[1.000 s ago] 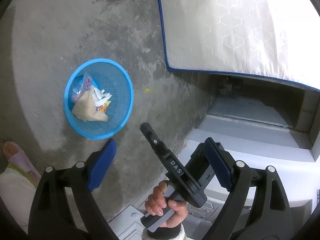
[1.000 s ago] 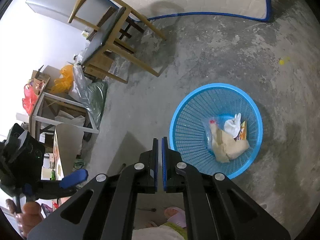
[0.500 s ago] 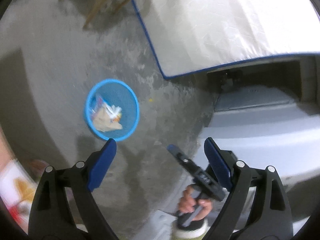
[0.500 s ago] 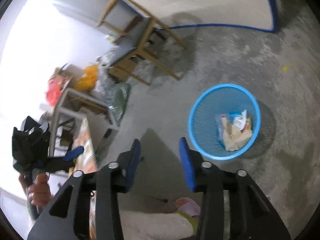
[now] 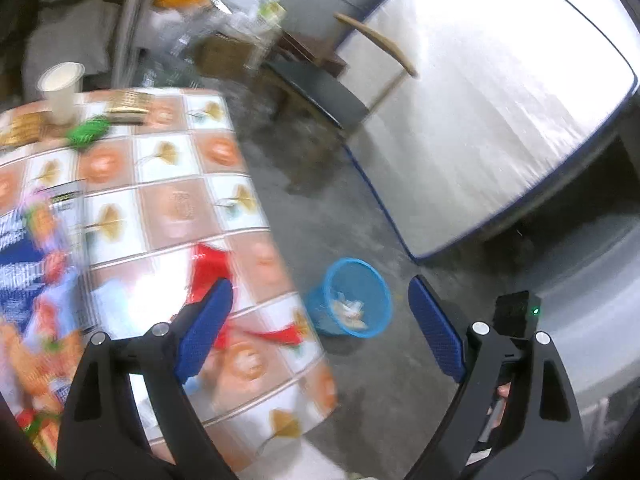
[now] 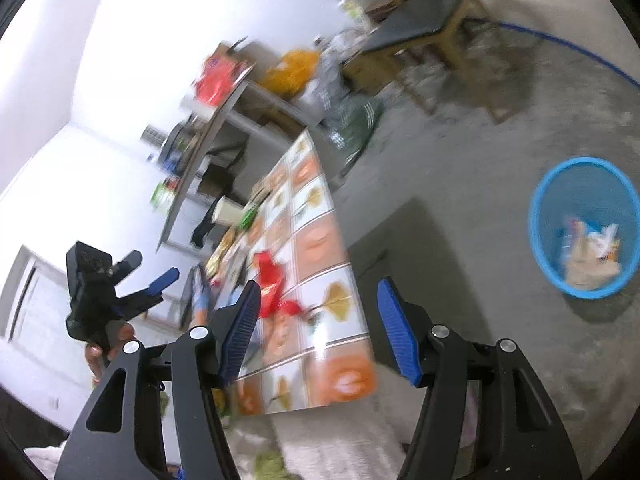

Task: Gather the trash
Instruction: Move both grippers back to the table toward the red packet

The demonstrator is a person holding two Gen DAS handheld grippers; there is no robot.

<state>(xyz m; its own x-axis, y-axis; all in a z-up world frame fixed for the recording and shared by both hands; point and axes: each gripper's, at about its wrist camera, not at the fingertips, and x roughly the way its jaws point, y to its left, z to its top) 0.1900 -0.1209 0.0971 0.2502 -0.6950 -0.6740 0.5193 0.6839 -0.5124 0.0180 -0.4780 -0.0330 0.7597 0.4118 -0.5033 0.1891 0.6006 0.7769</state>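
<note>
A red crumpled wrapper [image 5: 208,268] [image 6: 270,280] lies on the table with the tiled orange-and-white cloth [image 5: 180,200] [image 6: 320,240]. My left gripper [image 5: 316,316] hangs open and empty above the table's near corner, the wrapper just past its left finger. My right gripper [image 6: 320,320] is empty too, its jaws opening over the same table end. In the right wrist view the left gripper [image 6: 148,272] appears at the left, held by a hand [image 6: 108,344]. The blue mesh basket [image 5: 352,298] [image 6: 584,228] stands on the floor beside the table and holds some paper and wrappers.
A paper cup [image 5: 60,88] [image 6: 228,212], a green wrapper [image 5: 86,130] and colourful packets [image 5: 32,260] lie on the table, all blurred. A wooden chair [image 5: 320,88] [image 6: 420,28], a white mattress [image 5: 500,100] and a cluttered shelf [image 6: 208,120] surround the concrete floor [image 6: 460,160].
Both views have swung up from the floor and basket to the table. The right jaws went from shut to wide apart. The basket now looks smaller and farther off.
</note>
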